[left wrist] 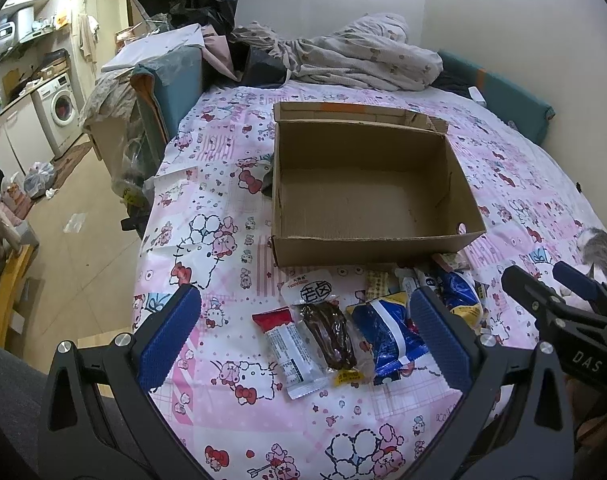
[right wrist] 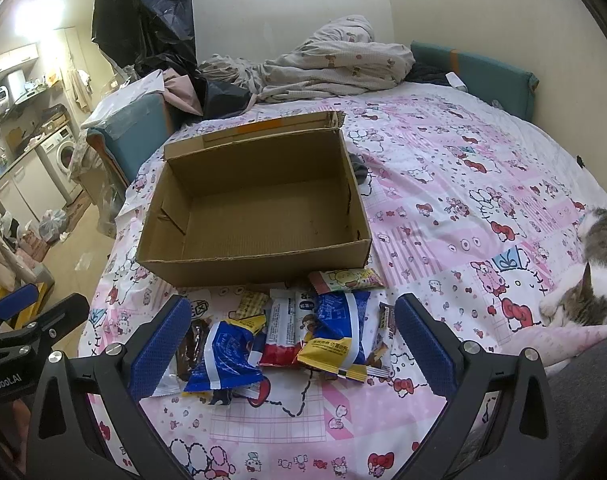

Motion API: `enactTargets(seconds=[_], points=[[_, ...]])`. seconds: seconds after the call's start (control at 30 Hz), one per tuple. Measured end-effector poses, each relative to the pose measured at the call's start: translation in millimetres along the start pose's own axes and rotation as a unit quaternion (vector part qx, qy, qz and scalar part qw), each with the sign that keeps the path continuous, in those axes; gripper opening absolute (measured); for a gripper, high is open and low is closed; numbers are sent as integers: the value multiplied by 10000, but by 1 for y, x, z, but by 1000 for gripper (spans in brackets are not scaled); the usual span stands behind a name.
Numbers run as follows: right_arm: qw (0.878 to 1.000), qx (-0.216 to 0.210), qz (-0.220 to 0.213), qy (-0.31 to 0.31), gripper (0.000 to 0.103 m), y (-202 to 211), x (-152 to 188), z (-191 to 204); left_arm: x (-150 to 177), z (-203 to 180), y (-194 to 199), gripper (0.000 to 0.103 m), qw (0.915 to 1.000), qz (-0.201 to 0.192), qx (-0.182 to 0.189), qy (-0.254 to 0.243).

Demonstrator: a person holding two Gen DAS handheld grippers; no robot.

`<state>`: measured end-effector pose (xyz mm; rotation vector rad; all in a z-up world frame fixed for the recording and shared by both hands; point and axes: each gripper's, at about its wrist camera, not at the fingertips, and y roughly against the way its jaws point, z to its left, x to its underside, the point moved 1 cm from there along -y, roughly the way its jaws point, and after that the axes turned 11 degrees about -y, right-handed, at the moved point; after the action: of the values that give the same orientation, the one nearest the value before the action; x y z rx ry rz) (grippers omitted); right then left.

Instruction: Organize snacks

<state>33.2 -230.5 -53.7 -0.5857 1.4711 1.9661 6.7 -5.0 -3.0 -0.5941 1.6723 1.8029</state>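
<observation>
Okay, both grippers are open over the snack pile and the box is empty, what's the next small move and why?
Probably lower the left gripper onto the dark brown snack packet and close. It lies between the open fingers, apart from the overlapping blue packets, and the cardboard box just beyond holds nothing yet.

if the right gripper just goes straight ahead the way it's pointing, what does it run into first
Most likely the snack pile: the right gripper, open, points at the blue-and-yellow packet. The cardboard box stands behind it. Depth is hard to judge.
</observation>
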Motion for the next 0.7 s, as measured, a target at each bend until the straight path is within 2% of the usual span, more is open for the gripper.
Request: enactTargets(seconds=[0.7], points=[[10000,-50,-13,-6,103,2,2,1,1,3,0,103,10000,0,20,74]])
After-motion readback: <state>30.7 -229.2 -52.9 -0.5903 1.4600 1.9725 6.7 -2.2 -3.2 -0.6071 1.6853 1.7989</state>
